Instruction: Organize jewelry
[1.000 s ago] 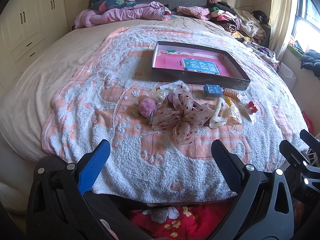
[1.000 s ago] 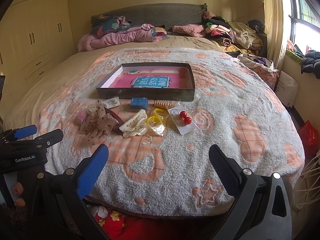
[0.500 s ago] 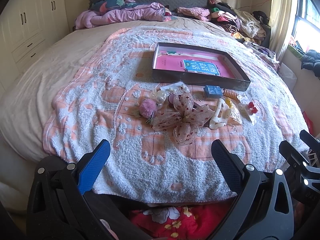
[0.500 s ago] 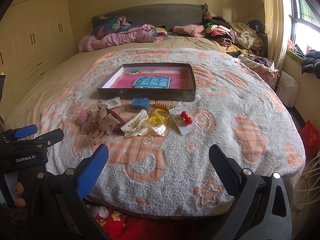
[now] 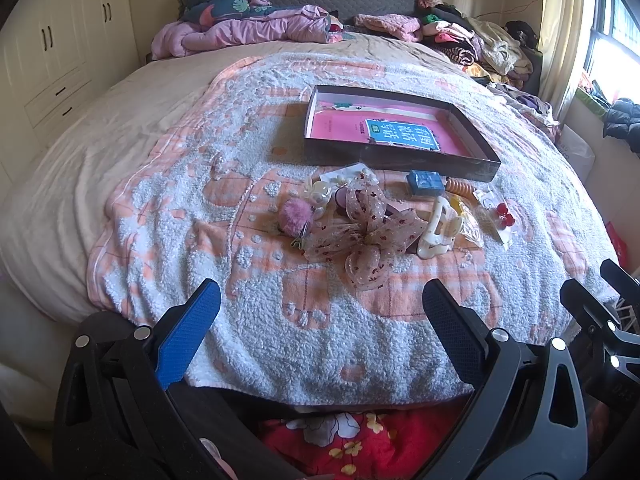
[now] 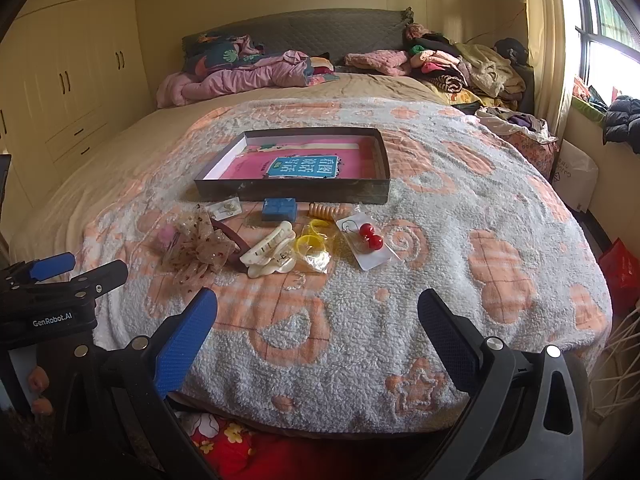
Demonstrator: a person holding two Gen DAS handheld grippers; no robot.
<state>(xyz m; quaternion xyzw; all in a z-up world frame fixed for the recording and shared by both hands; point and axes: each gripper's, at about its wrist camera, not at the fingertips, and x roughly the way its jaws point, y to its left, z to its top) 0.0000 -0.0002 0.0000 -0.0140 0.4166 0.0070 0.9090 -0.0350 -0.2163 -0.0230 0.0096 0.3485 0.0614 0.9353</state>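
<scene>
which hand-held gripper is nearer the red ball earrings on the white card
Right. The red ball earrings lie almost straight ahead of the right hand-held gripper, slightly right of its centre line. The left hand-held gripper sits further left, so they lie off to its far right.

Hair clips and jewelry lie clustered on a bed: a sheer dotted bow (image 5: 366, 236), cream claw clip (image 6: 269, 249), red ball earrings on a white card (image 6: 370, 237), before a shallow dark tray (image 6: 296, 194).
</scene>
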